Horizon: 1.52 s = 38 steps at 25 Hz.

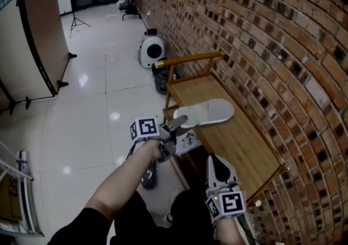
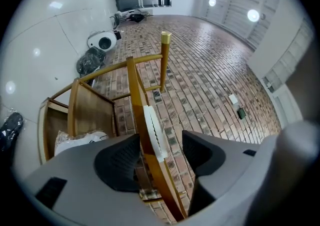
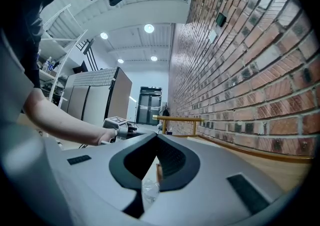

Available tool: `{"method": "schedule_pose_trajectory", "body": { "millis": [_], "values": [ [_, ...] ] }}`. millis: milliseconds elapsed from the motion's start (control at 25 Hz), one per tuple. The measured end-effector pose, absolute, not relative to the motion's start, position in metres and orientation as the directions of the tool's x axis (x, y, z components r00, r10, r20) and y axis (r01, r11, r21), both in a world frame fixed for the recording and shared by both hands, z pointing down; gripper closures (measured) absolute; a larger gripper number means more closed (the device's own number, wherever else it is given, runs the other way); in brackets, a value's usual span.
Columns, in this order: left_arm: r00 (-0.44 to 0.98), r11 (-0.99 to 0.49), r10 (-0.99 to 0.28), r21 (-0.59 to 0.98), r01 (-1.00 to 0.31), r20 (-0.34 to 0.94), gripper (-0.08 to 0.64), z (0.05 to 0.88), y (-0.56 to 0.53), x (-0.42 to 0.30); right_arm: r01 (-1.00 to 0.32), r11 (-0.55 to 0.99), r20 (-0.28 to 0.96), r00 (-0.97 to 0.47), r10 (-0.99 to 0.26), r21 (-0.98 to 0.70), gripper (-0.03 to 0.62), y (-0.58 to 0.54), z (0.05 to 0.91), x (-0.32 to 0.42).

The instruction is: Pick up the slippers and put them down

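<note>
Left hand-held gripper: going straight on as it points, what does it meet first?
Most likely the white slipper on the wooden bench, its near end in line between the open jaws of the left hand-held gripper; depth is unclear.

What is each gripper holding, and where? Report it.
Nothing is held. The left gripper is open around the edge of the white slipper; the right gripper is shut and empty.

Studio-like hall: brick wall [image 1: 261,32], glossy tiled floor [image 1: 92,108], tripod stand [image 1: 76,20].

No text or label is legible anywhere.
</note>
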<state>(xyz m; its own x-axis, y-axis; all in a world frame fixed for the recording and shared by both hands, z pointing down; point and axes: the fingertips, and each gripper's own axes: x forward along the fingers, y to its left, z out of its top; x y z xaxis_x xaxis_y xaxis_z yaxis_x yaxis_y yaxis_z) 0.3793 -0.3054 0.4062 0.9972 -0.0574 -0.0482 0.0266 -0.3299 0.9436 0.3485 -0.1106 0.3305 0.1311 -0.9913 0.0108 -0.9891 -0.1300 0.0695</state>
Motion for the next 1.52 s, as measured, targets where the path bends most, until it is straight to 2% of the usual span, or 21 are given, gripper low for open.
{"method": "schedule_pose_trajectory", "body": {
  "millis": [160,200,280,480,720,1520],
  "values": [
    [0.998,-0.302,-0.062,0.953,0.001,-0.020,0.312,0.412,-0.305,0.390,-0.989,-0.135,0.014,0.137,-0.991,0.066,0.583,-0.110,0.333,0.353],
    [0.997,-0.292,-0.082,0.956,-0.013,-0.011,0.441,0.413,-0.307,0.389,-0.989,-0.134,0.013,0.135,-0.991,0.066,0.583,-0.110,0.333,0.354],
    [0.994,-0.275,-0.110,0.961,-0.007,-0.024,0.487,0.409,-0.309,0.384,-0.989,-0.130,0.012,0.131,-0.991,0.067,0.583,-0.110,0.332,0.354],
    [0.988,-0.299,-0.137,0.954,0.029,-0.073,0.491,0.388,-0.306,0.363,-0.991,-0.123,-0.005,0.123,-0.992,0.059,0.583,-0.109,0.326,0.345],
    [0.964,-0.328,-0.224,0.943,0.062,-0.142,0.491,0.358,-0.311,0.304,-0.996,-0.067,-0.053,0.064,-0.997,0.059,0.583,-0.112,0.311,0.315],
    [0.771,-0.425,-0.602,0.901,-0.092,-0.206,0.491,0.329,-0.335,0.037,-0.963,0.258,-0.130,-0.266,-0.955,0.076,0.583,-0.166,0.286,0.163]
  ]
}}
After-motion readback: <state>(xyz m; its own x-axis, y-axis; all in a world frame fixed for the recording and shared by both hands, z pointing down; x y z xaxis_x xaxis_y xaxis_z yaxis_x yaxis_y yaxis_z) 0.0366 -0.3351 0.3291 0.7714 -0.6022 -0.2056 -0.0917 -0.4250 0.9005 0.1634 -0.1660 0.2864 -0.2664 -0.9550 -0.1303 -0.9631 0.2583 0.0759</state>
